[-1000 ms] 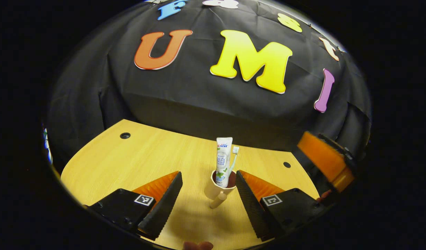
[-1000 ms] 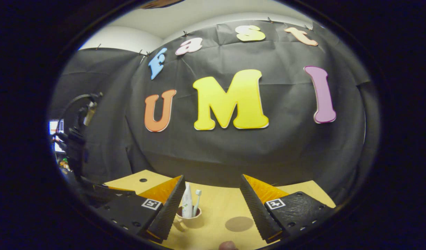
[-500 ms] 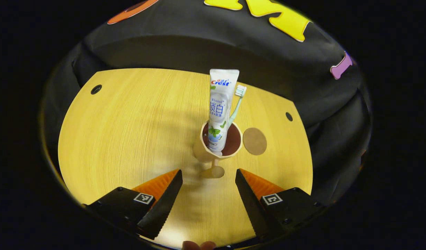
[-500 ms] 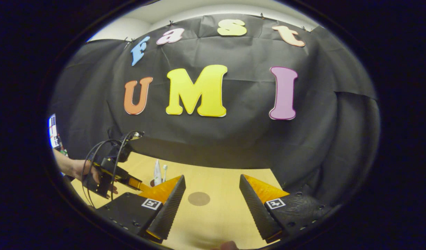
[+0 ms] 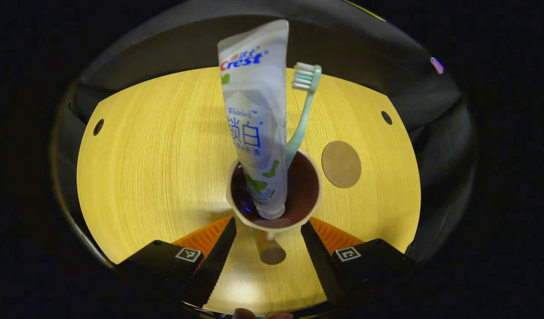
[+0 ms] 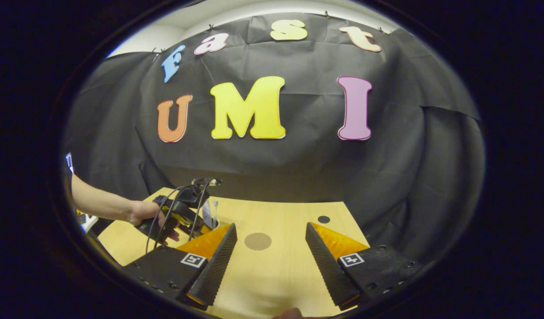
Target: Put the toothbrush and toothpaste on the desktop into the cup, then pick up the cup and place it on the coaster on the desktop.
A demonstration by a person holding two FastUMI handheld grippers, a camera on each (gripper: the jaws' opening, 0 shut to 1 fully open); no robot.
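left gripper (image 5: 266, 241) fingers apart, flanking beige cup (image 5: 254, 220) (white toothpaste tube (image 5: 254, 128), mint toothbrush (image 5: 301, 119) inside) | round brown coaster (image 5: 341, 164) just beside | right gripper (image 6: 270, 254) spread above wooden desktop (image 6: 289, 266)

- The wooden surface (image 5: 157, 150) in front of me is pale yellow with a fine grain running across it.
- I see two small dark round holes in it, one near the far left corner (image 5: 98, 127) and one near the far right corner (image 5: 386, 117).
- A black cloth wall (image 6: 298, 159) hangs behind the surface, creased and draped.
- Above the cloth, a strip of white wall (image 6: 161, 37) shows.
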